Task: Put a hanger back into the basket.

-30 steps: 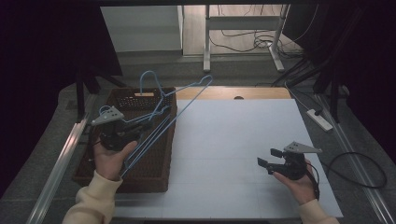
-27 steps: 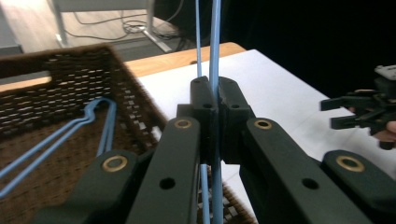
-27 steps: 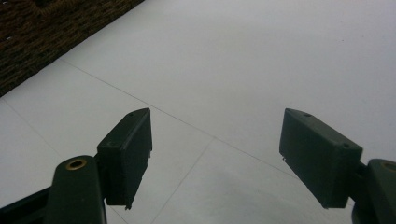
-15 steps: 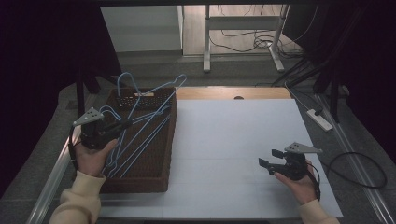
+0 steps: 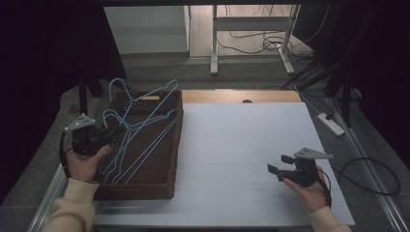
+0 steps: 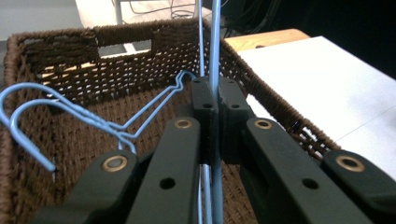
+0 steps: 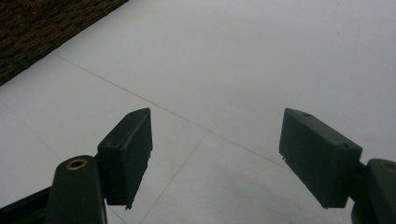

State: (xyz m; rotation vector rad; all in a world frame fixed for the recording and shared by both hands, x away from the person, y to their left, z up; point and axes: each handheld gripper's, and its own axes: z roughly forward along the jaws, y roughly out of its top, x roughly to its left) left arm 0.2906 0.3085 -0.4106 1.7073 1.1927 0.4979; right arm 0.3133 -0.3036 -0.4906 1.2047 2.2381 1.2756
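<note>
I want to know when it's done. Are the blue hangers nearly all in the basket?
Looks nearly done: several blue hangers already lie in the brown basket. In hand: the left gripper is shut on one hanger's wire above the basket. Left: release it. The right gripper is open over the white table.

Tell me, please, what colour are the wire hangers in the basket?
The hangers are light blue, clearest in the left gripper view.

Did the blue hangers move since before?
Yes. The left tongs, shut on the blue hangers, carried them left and down; they now lie over the brown basket, no longer sticking out over the white table.
</note>
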